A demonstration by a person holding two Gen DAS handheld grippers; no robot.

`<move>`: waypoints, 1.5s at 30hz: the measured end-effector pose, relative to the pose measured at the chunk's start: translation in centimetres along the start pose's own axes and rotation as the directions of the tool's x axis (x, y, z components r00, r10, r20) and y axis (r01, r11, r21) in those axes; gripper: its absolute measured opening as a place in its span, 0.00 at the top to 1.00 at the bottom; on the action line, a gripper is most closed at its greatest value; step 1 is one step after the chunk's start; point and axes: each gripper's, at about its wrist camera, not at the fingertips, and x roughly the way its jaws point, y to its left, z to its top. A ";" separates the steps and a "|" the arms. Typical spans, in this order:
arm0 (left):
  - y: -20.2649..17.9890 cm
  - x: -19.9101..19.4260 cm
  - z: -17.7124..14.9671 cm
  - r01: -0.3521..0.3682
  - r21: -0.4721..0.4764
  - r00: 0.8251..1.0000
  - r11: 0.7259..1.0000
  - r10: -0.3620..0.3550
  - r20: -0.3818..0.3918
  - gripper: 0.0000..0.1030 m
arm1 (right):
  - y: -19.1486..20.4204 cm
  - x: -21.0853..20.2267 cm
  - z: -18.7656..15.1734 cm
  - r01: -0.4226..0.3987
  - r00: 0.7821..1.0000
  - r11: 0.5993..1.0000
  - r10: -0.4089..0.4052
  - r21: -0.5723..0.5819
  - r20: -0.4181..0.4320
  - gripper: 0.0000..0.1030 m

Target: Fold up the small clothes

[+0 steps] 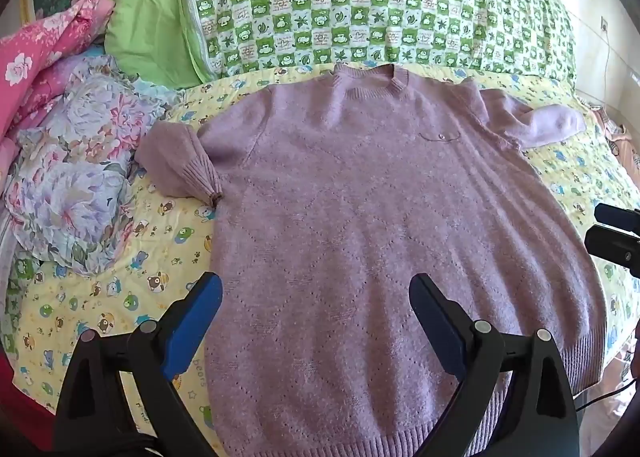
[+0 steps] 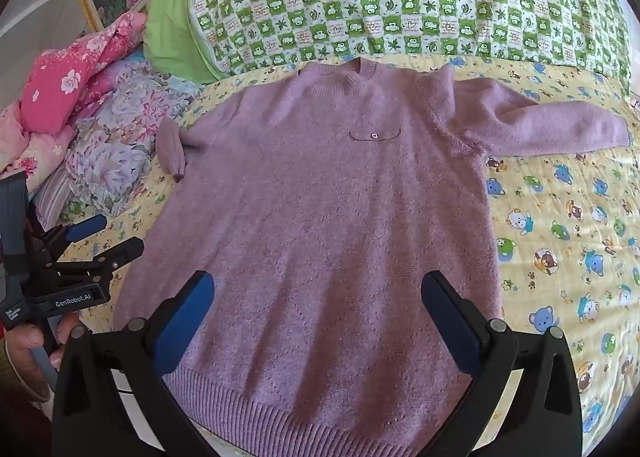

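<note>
Fingers of both grippers spread wide, holding nothing. Left gripper (image 1: 316,313) hovers over the lower left part of the sweater (image 1: 360,217), right gripper (image 2: 318,311) over the lower middle near the hem (image 2: 320,409). Blue pads on black fingers (image 1: 192,329), none touching the knit as far as I can tell.

Sweater lies face up, spread flat on the bed (image 2: 560,237), neck toward the green checked quilt (image 1: 360,5), hem toward the cameras. Left sleeve (image 1: 180,161) bunched up and doubled back beside the body, cuff pointing down. Right sleeve (image 2: 540,125) stretched out sideways, mostly straight.

Step, by my read: garment laid out, no fold made yet; this is the start of folding. Next move likely calls for taking a sleeve or a side edge and bringing it across the body. The bunched left sleeve probably needs straightening first. A grip should catch the knit layers at an edge or cuff, not the bed cover below.

Materials: sweater is mauve fuzzy knit, soft and thick, with faint diamond eyelet pattern, ribbed collar (image 2: 344,77), ribbed cuffs and hem, small button tab (image 2: 374,135) on the chest. Likely floppy and a bit stretchy, may cling to itself. Bed cover is quilted yellow cotton with cartoon bears. Floral bedding (image 1: 80,177) heaped at the left, pink floral fabric (image 1: 40,49) behind it.
</note>
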 end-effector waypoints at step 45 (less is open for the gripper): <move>-1.5 2.9 2.2 0.014 -0.011 1.000 1.000 -0.015 -0.012 0.08 | -4.7 1.2 1.3 0.003 1.000 0.993 -0.002 0.121 -0.007 0.00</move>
